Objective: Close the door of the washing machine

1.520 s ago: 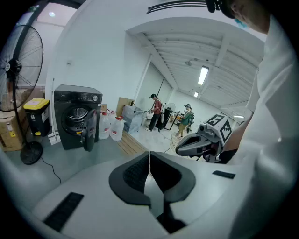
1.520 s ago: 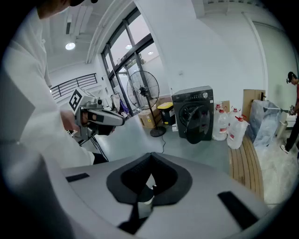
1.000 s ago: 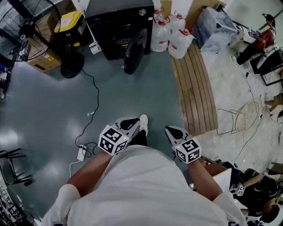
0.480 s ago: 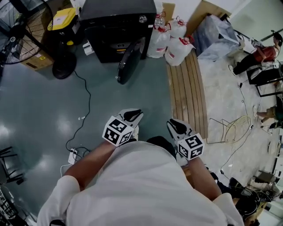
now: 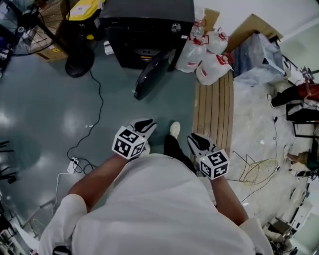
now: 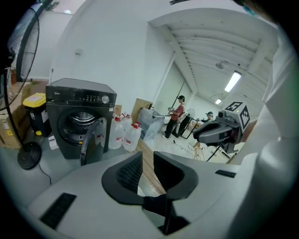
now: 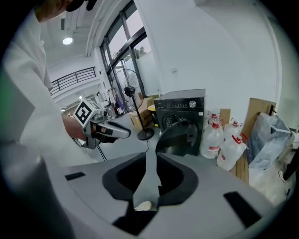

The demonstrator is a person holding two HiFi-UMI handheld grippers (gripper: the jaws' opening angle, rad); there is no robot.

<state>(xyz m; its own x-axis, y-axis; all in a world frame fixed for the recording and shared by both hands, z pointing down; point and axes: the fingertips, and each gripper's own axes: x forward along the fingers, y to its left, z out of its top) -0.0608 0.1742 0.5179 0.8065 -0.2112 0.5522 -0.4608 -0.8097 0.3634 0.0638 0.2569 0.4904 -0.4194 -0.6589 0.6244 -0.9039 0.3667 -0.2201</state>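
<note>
The black washing machine stands at the far end of the floor. Its round door hangs open, swung out toward me. Both grippers are held close to my body, well short of the machine. My left gripper and my right gripper are shut with nothing between the jaws. In the left gripper view the machine and its door lie far ahead of the gripper. From the right gripper the door stands ajar in front of the drum.
Several water jugs stand right of the machine, by a wooden slatted bench. A fan base and yellow box sit to its left. A cable and power strip lie on the floor. People and chairs are far right.
The machine and its door have shifted rightward and nearer in the head view as I stepped forward. Both grippers stay shut in front of my body.
</note>
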